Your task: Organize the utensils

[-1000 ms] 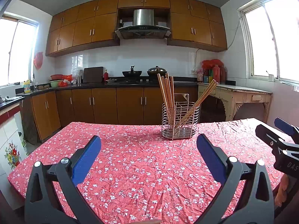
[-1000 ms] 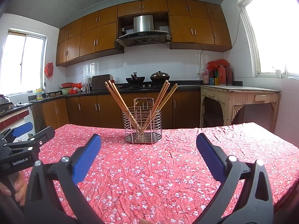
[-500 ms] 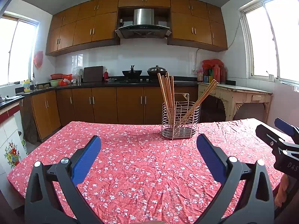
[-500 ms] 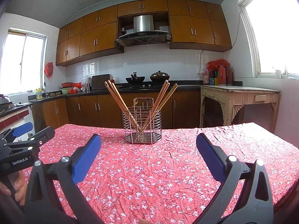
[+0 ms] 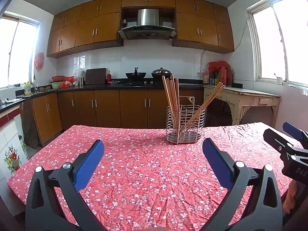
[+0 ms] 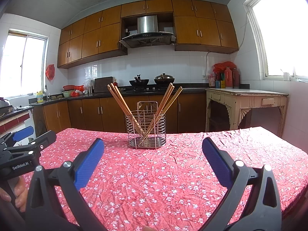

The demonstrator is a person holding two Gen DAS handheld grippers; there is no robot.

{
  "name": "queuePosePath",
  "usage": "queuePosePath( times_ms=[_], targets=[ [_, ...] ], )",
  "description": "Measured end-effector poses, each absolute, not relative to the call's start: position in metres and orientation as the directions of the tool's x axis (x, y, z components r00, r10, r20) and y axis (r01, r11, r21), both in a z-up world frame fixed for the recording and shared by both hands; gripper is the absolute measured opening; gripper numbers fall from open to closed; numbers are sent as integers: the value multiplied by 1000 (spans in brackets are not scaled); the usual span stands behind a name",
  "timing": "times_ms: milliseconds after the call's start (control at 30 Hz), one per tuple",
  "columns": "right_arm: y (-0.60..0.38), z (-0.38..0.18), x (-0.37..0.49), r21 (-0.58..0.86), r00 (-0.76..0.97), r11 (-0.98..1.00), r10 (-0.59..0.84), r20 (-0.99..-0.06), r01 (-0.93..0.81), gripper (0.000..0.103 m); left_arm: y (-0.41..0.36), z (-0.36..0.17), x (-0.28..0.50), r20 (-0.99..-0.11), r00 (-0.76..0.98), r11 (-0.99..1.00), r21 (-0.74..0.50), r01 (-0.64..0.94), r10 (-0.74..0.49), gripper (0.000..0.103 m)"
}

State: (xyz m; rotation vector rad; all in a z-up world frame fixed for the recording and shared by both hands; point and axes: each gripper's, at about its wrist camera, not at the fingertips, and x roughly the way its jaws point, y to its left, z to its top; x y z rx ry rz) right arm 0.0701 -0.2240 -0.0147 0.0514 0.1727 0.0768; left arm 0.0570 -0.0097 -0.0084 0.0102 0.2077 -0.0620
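Note:
A wire utensil holder (image 5: 184, 127) stands on the far part of the table with the red flowered cloth (image 5: 146, 165). Several wooden chopsticks (image 5: 171, 94) stand in it, leaning left and right. It also shows in the right wrist view (image 6: 146, 132) with its chopsticks (image 6: 123, 104). My left gripper (image 5: 153, 150) is open and empty, well short of the holder. My right gripper (image 6: 153, 150) is open and empty too, at the near side of the table. Each gripper shows at the edge of the other's view: the right one (image 5: 288, 144), the left one (image 6: 25, 140).
Brown kitchen cabinets (image 5: 119, 107) and a counter with a stove and woks (image 5: 135, 75) run behind the table. A pale side table (image 5: 248, 100) stands at the back right. The table's left edge (image 5: 38, 154) drops off to the floor.

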Motion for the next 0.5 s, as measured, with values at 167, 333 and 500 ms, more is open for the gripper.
queuePosePath(
  times_ms=[167, 333, 500],
  targets=[
    [-224, -15, 70, 58, 982, 996, 80, -170, -71, 99, -9, -8, 57, -207, 976, 998, 4, 62, -60, 101],
    [-224, -15, 70, 58, 982, 996, 81, -171, -72, 99, -11, -7, 59, -209, 976, 998, 3, 60, -58, 101],
    [-224, -14, 71, 59, 982, 996, 80, -170, -71, 99, -11, -7, 58, -208, 976, 998, 3, 60, -58, 101]
  ],
)
